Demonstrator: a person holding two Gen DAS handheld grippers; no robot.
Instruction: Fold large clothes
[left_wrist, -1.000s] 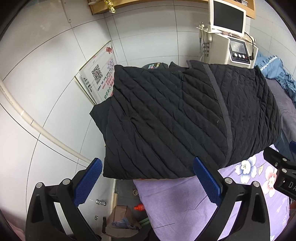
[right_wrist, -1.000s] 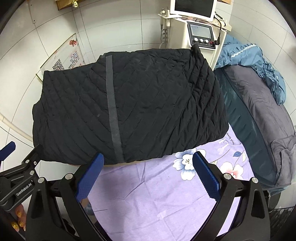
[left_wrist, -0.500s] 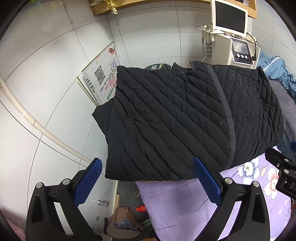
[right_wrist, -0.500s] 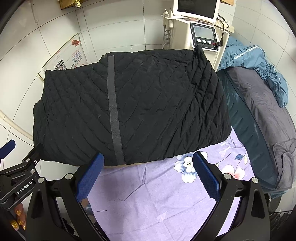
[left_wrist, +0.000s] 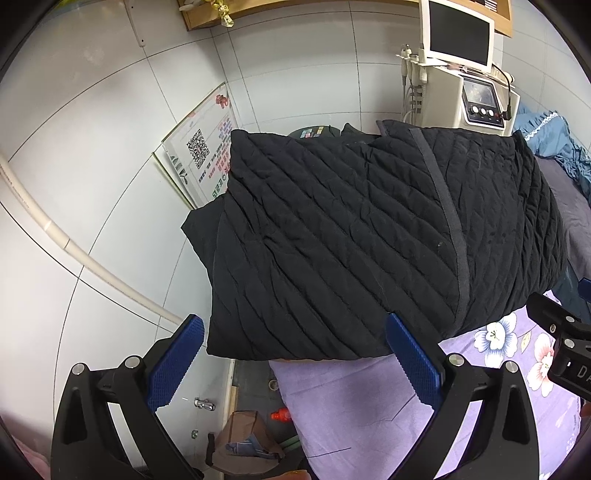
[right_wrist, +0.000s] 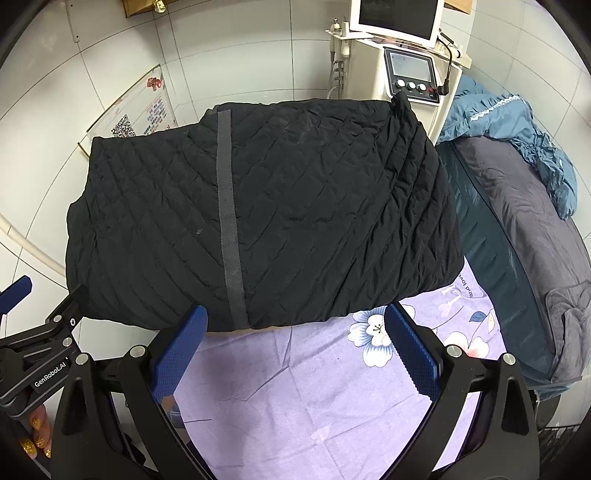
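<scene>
A black quilted garment (left_wrist: 369, 243) with a grey band lies folded in a thick rectangle on the lilac flowered sheet (left_wrist: 354, 398); its left edge hangs over the table's side. It also shows in the right wrist view (right_wrist: 266, 221). My left gripper (left_wrist: 291, 358) is open and empty, just short of the garment's near left corner. My right gripper (right_wrist: 291, 350) is open and empty, just short of the garment's near edge, by the grey band (right_wrist: 229, 236). The two grippers are side by side; each sees part of the other at its frame edge.
A white device with a screen (right_wrist: 402, 48) stands behind the table. A second bed with grey and blue bedding (right_wrist: 524, 192) lies to the right. A tiled wall with a poster (left_wrist: 207, 155) and a pipe is on the left. Boxes and bottles (left_wrist: 251, 435) sit on the floor below.
Both grippers have drawn back slightly from the garment and stay open. The garment has not moved.
</scene>
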